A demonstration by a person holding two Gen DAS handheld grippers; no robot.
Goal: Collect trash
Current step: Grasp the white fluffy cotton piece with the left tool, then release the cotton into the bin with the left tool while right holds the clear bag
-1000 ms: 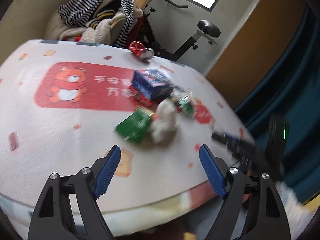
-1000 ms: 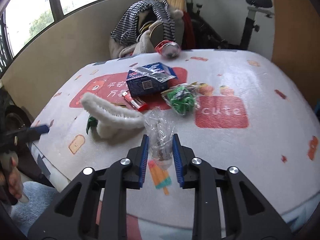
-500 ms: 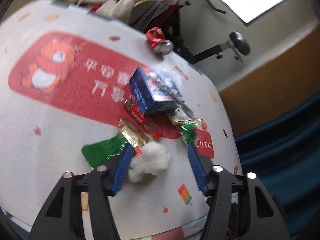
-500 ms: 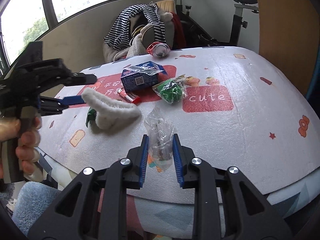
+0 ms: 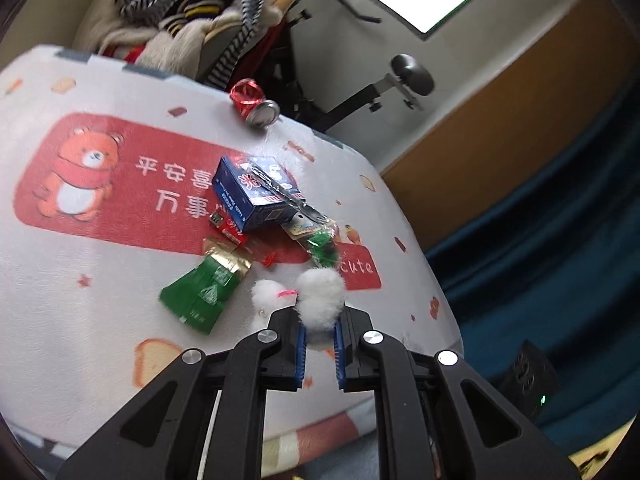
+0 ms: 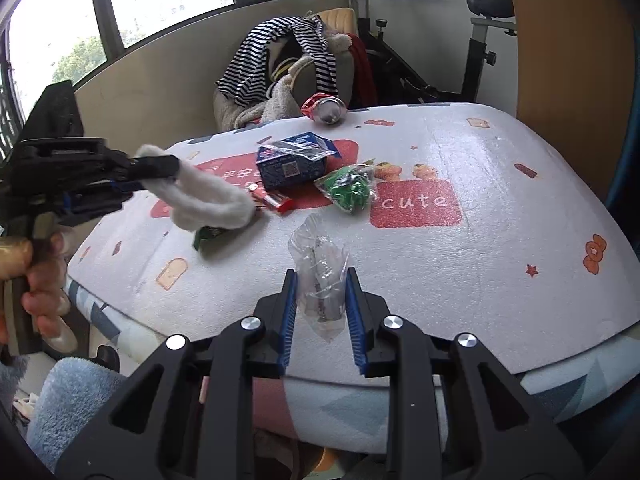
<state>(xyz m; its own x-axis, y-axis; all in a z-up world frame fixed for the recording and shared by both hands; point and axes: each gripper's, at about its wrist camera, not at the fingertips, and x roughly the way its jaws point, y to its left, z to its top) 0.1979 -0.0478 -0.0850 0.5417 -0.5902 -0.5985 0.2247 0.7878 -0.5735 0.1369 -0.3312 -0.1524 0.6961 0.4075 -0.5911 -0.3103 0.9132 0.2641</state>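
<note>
My left gripper (image 5: 319,338) is shut on a white fluffy strip (image 5: 320,300) and holds it lifted above the table; in the right wrist view the strip (image 6: 208,200) hangs from that gripper (image 6: 160,168). My right gripper (image 6: 322,300) is shut on a clear crumpled plastic bag (image 6: 320,268) over the table's near edge. On the table lie a green wrapper (image 5: 204,292), a blue box (image 5: 256,192), a red lighter (image 6: 274,200), a green-filled bag (image 6: 350,188) and a crushed red can (image 5: 254,104).
The table has a white cloth with a red bear panel (image 5: 92,172) and a "cute" patch (image 6: 416,204). A chair piled with striped clothes (image 6: 288,60) and an exercise bike (image 6: 480,40) stand behind the table. A blue curtain (image 5: 560,240) hangs at the right.
My left gripper came in over the table, closed on the white fluffy strip and lifted it. My right gripper kept hold of the clear bag and drew back toward the near edge.
</note>
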